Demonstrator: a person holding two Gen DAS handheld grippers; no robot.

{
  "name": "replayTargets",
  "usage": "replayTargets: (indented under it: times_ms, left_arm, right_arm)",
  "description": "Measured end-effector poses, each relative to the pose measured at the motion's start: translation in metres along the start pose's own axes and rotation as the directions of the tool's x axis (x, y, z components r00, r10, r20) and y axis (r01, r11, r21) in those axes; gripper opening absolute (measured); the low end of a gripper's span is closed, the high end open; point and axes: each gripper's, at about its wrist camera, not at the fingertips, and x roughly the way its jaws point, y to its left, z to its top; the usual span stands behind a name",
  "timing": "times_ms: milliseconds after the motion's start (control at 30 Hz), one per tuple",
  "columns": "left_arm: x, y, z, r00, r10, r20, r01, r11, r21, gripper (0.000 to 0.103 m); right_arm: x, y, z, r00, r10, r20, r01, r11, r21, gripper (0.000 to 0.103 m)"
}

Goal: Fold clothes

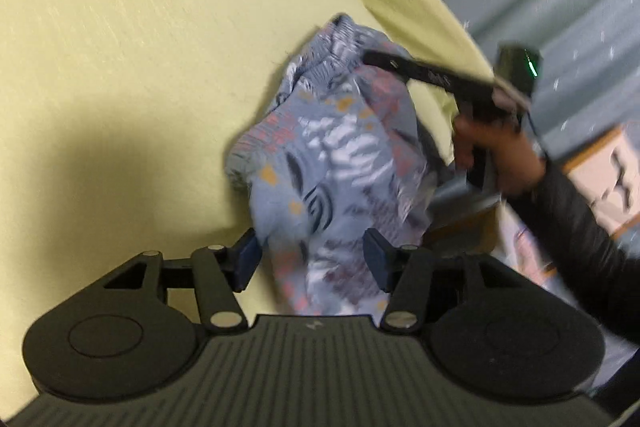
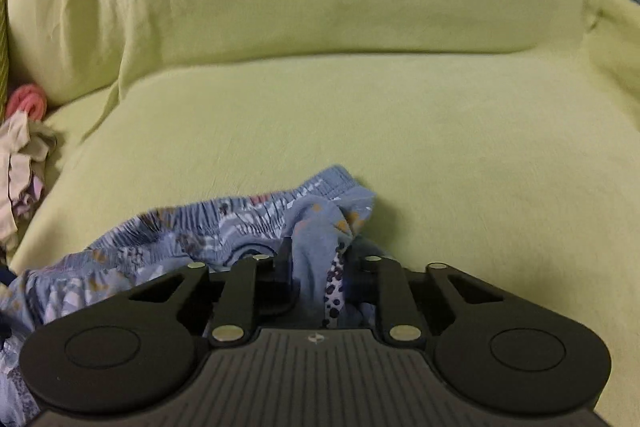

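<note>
Black plastic: both hand-held grippers are ribbed black bodies with round side discs and silver pivot pins.
Writing: we read only a small pale emblem on each body; no words are legible to us.
Left gripper [image 1: 312,259]: we see its blue pads spread apart, with the garment's lower cloth lying between them; neither pad presses on it.
Right gripper [image 2: 320,283]: we see its jaws drawn close, pinching a bunched fold of the garment.
Right hand [image 1: 500,155]: from the left wrist view we see it grasping the gripper's handle, in a dark sleeve [image 1: 580,235].
Garment [image 1: 332,155]: we see blue-grey printed cloth with white, coral, mustard and navy motifs, a gathered elastic waistband, and a dotted inner face by the right gripper.
Place: it lies crumpled on the yellow-green sofa cover [image 2: 320,107], near the seat's front edge.
Far left: we see a pink item [image 2: 28,101] and pale crumpled cloth [image 2: 20,163].
</note>
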Motion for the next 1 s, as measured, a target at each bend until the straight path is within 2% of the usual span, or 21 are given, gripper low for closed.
replayTargets:
  times_ms: [100, 167, 200, 233, 267, 333, 400, 433, 467, 533, 600, 700, 733, 833, 867, 900, 933, 1000]
  left_arm:
    - [0.004, 0.000, 0.009, 0.998, 0.007, 0.058, -0.006, 1.000, -0.023, 0.051]
    - [0.007, 0.001, 0.013, 0.995, 0.032, 0.100, -0.029, 0.999, -0.033, 0.048]
    - [0.008, 0.002, 0.014, 0.993, 0.043, 0.112, -0.039, 0.999, -0.033, 0.042]
    - [0.010, 0.002, 0.016, 0.991, 0.064, 0.122, -0.061, 0.998, -0.027, 0.031]
    - [0.016, 0.001, 0.015, 0.990, 0.078, 0.121, -0.076, 0.997, -0.019, 0.025]
    - [0.019, 0.003, 0.014, 0.990, 0.084, 0.117, -0.084, 0.996, -0.012, 0.013]
    - [0.020, 0.005, 0.011, 0.989, 0.089, 0.118, -0.089, 0.996, -0.005, 0.013]
    - [0.020, 0.007, 0.011, 0.989, 0.089, 0.116, -0.089, 0.996, -0.004, 0.013]
    - [0.019, 0.008, 0.010, 0.989, 0.089, 0.114, -0.089, 0.996, -0.004, 0.013]
    - [0.016, 0.011, 0.009, 0.989, 0.082, 0.119, -0.082, 0.997, -0.011, 0.016]
    - [0.015, 0.017, 0.010, 0.988, 0.072, 0.139, -0.066, 0.997, -0.045, 0.024]
    - [0.017, 0.021, 0.015, 0.986, 0.073, 0.150, -0.063, 0.996, -0.070, 0.025]
    - [0.018, 0.023, 0.015, 0.986, 0.076, 0.149, -0.066, 0.995, -0.072, 0.023]
    - [0.021, 0.019, 0.017, 0.983, 0.086, 0.164, -0.080, 0.996, -0.046, 0.019]
    - [0.019, 0.009, 0.015, 0.975, 0.104, 0.194, -0.111, 0.994, 0.024, 0.018]
    - [0.016, -0.002, 0.012, 0.967, 0.120, 0.226, -0.144, 0.985, 0.096, 0.016]
    - [0.014, -0.013, 0.010, 0.957, 0.132, 0.259, -0.179, 0.969, 0.167, 0.016]
    - [0.010, -0.023, 0.005, 0.959, 0.106, 0.264, -0.167, 0.961, 0.220, 0.017]
  right_arm:
    - [-0.021, 0.003, -0.006, 0.998, -0.021, 0.052, 0.021, 1.000, 0.003, 0.020]
    - [-0.029, 0.007, -0.015, 1.000, 0.000, 0.024, 0.001, 1.000, -0.028, 0.024]
    - [-0.032, 0.009, -0.020, 1.000, 0.014, -0.002, -0.014, 0.999, -0.049, 0.025]
    - [-0.035, 0.011, -0.025, 0.999, 0.027, -0.025, -0.028, 0.997, -0.067, 0.031]
    - [-0.037, 0.012, -0.029, 0.998, 0.034, -0.043, -0.037, 0.996, -0.079, 0.035]
    - [-0.041, 0.007, -0.032, 0.997, 0.052, -0.050, -0.055, 0.997, -0.060, 0.036]
    - [-0.047, -0.003, -0.031, 0.997, 0.070, -0.032, -0.070, 0.997, -0.012, 0.041]
    - [-0.048, -0.011, -0.027, 0.998, 0.070, 0.000, -0.070, 0.997, 0.032, 0.049]
    - [-0.050, -0.019, -0.022, 0.997, 0.068, 0.032, -0.070, 0.995, 0.076, 0.063]
    - [-0.046, -0.036, -0.014, 0.994, 0.075, 0.079, -0.085, 0.986, 0.144, 0.078]
    - [-0.035, -0.053, -0.006, 0.990, 0.089, 0.106, -0.109, 0.974, 0.201, 0.079]
    - [0.003, -0.070, 0.003, 0.987, 0.157, 0.040, -0.162, 0.953, 0.258, 0.079]
    - [0.012, -0.074, 0.004, 0.982, 0.188, 0.008, -0.183, 0.945, 0.270, 0.078]
    - [0.037, -0.075, 0.004, 0.969, 0.242, -0.053, -0.218, 0.935, 0.280, 0.051]
    - [0.038, -0.074, 0.005, 0.969, 0.242, -0.044, -0.220, 0.934, 0.280, 0.025]
    - [0.037, -0.074, 0.006, 0.968, 0.249, -0.030, -0.230, 0.928, 0.293, 0.014]
    - [0.034, -0.073, 0.007, 0.968, 0.252, -0.011, -0.237, 0.924, 0.301, 0.012]
    - [0.015, -0.065, 0.009, 0.971, 0.230, 0.068, -0.239, 0.932, 0.271, 0.011]
